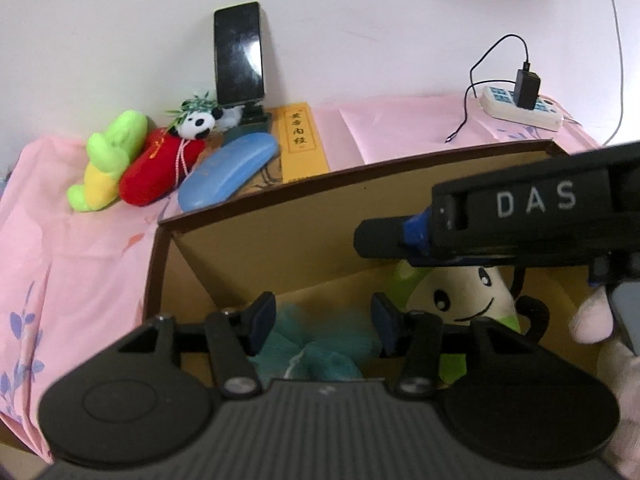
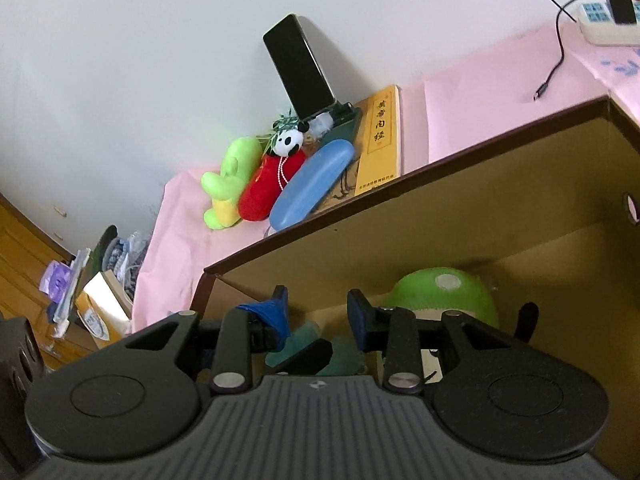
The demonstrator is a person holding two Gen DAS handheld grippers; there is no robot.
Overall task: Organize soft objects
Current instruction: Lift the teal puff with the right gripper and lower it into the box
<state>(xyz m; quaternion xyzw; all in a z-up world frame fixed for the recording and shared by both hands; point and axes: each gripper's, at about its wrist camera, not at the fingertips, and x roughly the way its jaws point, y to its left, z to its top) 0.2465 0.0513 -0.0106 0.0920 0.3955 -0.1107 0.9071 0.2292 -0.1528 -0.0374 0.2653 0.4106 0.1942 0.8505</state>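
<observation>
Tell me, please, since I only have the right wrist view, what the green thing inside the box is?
Observer: It is a plush toy with a cream, smiling face, lying in the cardboard box.
Operator: Thank you. Are the left tongs holding anything?
Observer: No. The left tongs stand open above a teal mesh puff on the box floor, and their pads are not pressing it.
</observation>
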